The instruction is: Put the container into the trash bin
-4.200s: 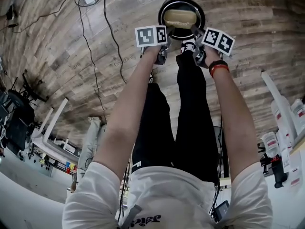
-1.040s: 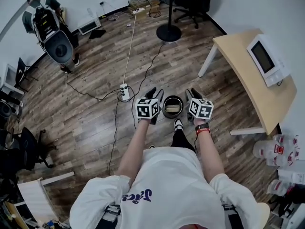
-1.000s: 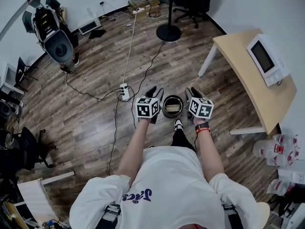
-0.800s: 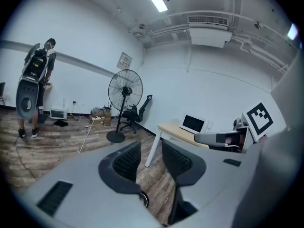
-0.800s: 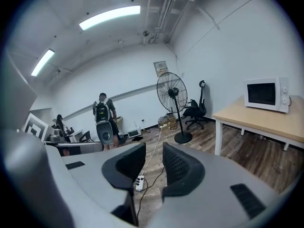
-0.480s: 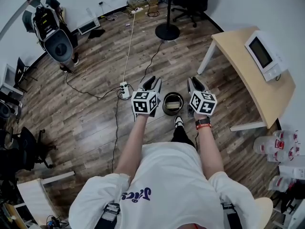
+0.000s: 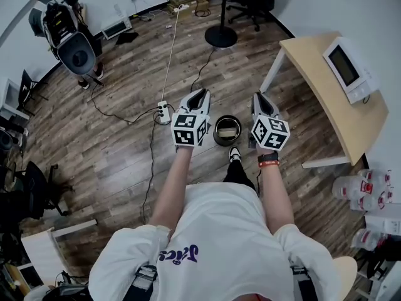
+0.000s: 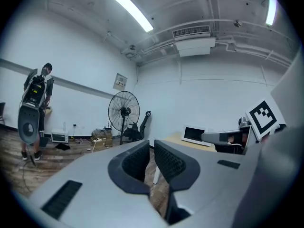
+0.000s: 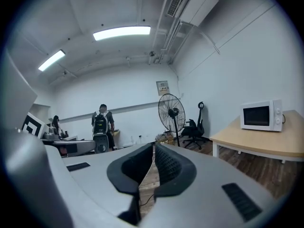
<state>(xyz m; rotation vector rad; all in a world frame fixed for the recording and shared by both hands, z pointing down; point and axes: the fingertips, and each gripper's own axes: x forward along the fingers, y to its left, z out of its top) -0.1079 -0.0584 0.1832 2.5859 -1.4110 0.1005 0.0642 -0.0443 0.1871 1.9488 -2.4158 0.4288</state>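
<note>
Much wooden floor [image 7: 119,149] surrounds the round trash bin [image 7: 215,130], far of the person's shoe. Left gripper [image 7: 200,94] and right gripper [image 7: 257,98] flank it (both empty), jaws closing to narrow slits. Inside the bin lies the tan container [image 7: 228,133].

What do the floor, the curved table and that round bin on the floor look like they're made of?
Brown plank floor: wood or wood-look laminate, matte; grain and board seams show.
Pale curved tabletop: light wood or veneer, smooth and even in colour.
Round black bin: the shiny silvery rim suggests metal; the dark body could be plastic or painted metal.
</note>
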